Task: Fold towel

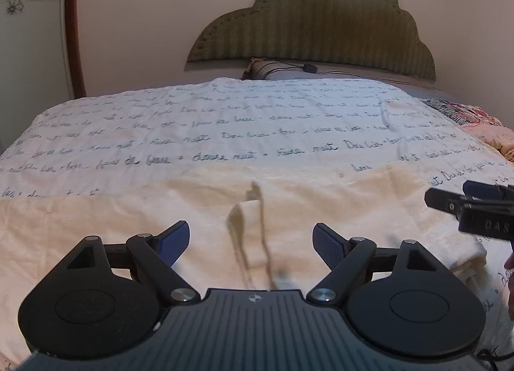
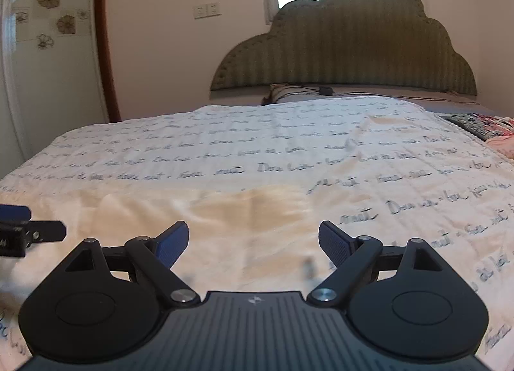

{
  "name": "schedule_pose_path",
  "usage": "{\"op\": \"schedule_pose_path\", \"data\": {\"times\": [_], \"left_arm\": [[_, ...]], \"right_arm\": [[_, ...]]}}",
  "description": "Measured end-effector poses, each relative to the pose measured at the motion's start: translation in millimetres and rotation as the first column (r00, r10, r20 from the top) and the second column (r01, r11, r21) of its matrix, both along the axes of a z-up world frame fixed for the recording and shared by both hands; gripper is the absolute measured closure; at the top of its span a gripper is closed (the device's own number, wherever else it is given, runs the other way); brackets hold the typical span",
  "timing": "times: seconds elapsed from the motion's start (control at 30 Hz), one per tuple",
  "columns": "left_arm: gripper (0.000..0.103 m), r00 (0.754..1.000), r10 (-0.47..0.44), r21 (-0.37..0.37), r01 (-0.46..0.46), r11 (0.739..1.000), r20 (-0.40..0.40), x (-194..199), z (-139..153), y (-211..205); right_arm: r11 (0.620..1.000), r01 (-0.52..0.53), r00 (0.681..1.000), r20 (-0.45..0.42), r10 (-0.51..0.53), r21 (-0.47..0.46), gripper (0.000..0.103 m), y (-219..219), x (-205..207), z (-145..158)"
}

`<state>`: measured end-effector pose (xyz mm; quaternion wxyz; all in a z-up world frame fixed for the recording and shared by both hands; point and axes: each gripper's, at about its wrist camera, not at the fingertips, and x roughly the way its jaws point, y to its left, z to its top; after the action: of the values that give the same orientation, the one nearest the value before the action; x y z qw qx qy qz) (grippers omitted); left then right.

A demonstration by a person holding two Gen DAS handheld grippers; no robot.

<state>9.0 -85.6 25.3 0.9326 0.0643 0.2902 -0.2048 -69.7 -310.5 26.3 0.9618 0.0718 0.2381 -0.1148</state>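
Observation:
A cream towel (image 1: 199, 210) lies spread across the near part of the bed, with a small raised crease (image 1: 247, 210) in its middle. My left gripper (image 1: 250, 241) hovers just above the towel's near part, open, with nothing between its blue pads (image 1: 175, 239). The right gripper (image 1: 446, 200) shows at the right edge of the left wrist view, over the towel's right end. In the right wrist view the same towel (image 2: 244, 216) lies ahead, and my right gripper (image 2: 253, 241) is open and empty above it. The left gripper's tip (image 2: 32, 229) shows at the left edge.
The bed carries a white cover (image 1: 257, 120) printed with handwriting. A green padded headboard (image 1: 321, 24) stands at the far end, with a pillow (image 1: 266, 69) and a black cable below it. A patterned pink cloth (image 1: 475, 123) lies at the right. A hand (image 1: 510, 265) shows at the right edge.

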Motion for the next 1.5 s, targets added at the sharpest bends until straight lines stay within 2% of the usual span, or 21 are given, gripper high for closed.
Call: {"op": "schedule_pose_path", "data": {"times": [0.07, 0.1, 0.17, 0.27, 0.3, 0.33, 0.37, 0.43, 0.53, 0.6, 0.67, 0.73, 0.8, 0.9, 0.97, 1.03, 1.1, 1.27, 1.33, 1.37, 1.5], "left_arm": [[0.017, 1.000, -0.012, 0.005, 0.012, 1.000, 0.009, 6, -2, -18], [0.017, 1.000, -0.013, 0.002, 0.013, 1.000, 0.012, 11, -3, -23], [0.017, 1.000, -0.014, -0.010, 0.014, 1.000, 0.005, 20, -5, -33], [0.016, 0.998, 0.015, 0.020, -0.014, 1.000, -0.063, 46, -22, -42], [0.019, 0.993, 0.041, 0.065, -0.034, 0.997, -0.110, 57, -31, -46], [0.019, 0.988, 0.046, 0.065, -0.036, 0.997, -0.150, 65, -40, -47], [0.019, 0.982, 0.060, 0.077, -0.046, 0.996, -0.181, 70, -46, -45], [0.024, 0.984, 0.069, 0.043, -0.063, 0.997, -0.163, 65, -42, -35], [0.023, 0.994, 0.042, 0.031, -0.039, 0.999, -0.102, 47, -32, -27], [0.019, 0.998, 0.019, 0.037, -0.016, 0.999, -0.061, 33, -30, -25], [0.018, 0.998, -0.014, 0.091, 0.020, 0.996, -0.061, 26, -37, -30], [0.021, 0.997, -0.012, 0.126, 0.021, 0.992, -0.076, 24, -44, -35], [0.020, 0.997, -0.022, 0.084, 0.029, 0.996, -0.080, 22, -42, -37], [0.019, 0.996, -0.038, 0.066, 0.043, 0.997, -0.084, 21, -39, -44], [0.018, 0.996, -0.047, 0.083, 0.054, 0.995, -0.075, 18, -42, -47], [0.018, 0.997, -0.039, 0.096, 0.045, 0.994, -0.071, 17, -47, -48], [0.017, 0.997, -0.033, 0.078, 0.038, 0.996, -0.069, 16, -50, -46], [0.014, 0.999, -0.022, 0.074, 0.025, 0.997, -0.049, 12, -52, -41], [0.012, 0.999, -0.019, 0.065, 0.022, 0.998, -0.050, 12, -53, -40], [0.011, 0.999, -0.020, 0.068, 0.023, 0.997, -0.048, 12, -54, -41], [0.011, 0.999, -0.023, 0.075, 0.027, 0.997, -0.044, 12, -54, -42]], "right_arm": [[0.998, -0.001, 0.999, -0.046, -0.001, -0.056, 0.033, -17, 22, 4], [0.997, -0.012, 0.998, -0.069, 0.007, -0.071, 0.037, -23, 34, 5], [0.998, -0.061, 0.992, -0.110, 0.057, -0.035, 0.046, -34, 59, 3], [0.993, -0.114, 0.977, -0.181, 0.113, 0.004, 0.048, -42, 93, -13], [0.995, -0.100, 0.969, -0.226, 0.095, -0.014, 0.047, -43, 104, -23], [0.997, -0.077, 0.963, -0.262, 0.068, -0.022, 0.041, -45, 112, -33], [0.998, -0.057, 0.966, -0.253, 0.054, -0.006, 0.040, -49, 113, -36], [1.000, -0.001, 0.976, -0.216, -0.001, -0.009, 0.040, -51, 98, -31], [0.999, 0.016, 0.985, -0.170, -0.021, -0.030, 0.039, -48, 64, -21], [0.998, 0.019, 0.988, -0.154, -0.009, 0.064, 0.039, -55, 39, -22], [0.979, 0.031, 0.988, -0.155, 0.001, 0.200, 0.039, -68, 19, -28], [0.929, 0.031, 0.989, -0.147, 0.026, 0.369, 0.039, -79, 0, -39], [0.894, 0.027, 0.991, -0.126, 0.033, 0.446, 0.038, -81, -15, -40], [0.915, -0.030, 0.998, -0.037, 0.049, 0.402, 0.035, -69, -46, -26], [0.963, -0.039, 0.999, -0.023, 0.046, 0.268, 0.035, -50, -65, -20], [0.995, -0.037, 0.997, -0.059, 0.043, 0.088, 0.035, -26, -70, -19], [0.996, -0.089, 0.992, -0.091, 0.087, -0.021, 0.035, -6, -70, -17], [0.971, -0.166, 0.980, -0.140, 0.143, -0.172, 0.036, 21, -72, -18], [0.968, -0.138, 0.980, -0.172, 0.103, -0.209, 0.038, 22, -68, -29], [0.974, -0.110, 0.982, -0.173, 0.075, -0.199, 0.050, 18, -64, -33], [0.998, -0.060, 0.991, -0.118, 0.059, -0.007, 0.077, -7, -64, -35]]}}
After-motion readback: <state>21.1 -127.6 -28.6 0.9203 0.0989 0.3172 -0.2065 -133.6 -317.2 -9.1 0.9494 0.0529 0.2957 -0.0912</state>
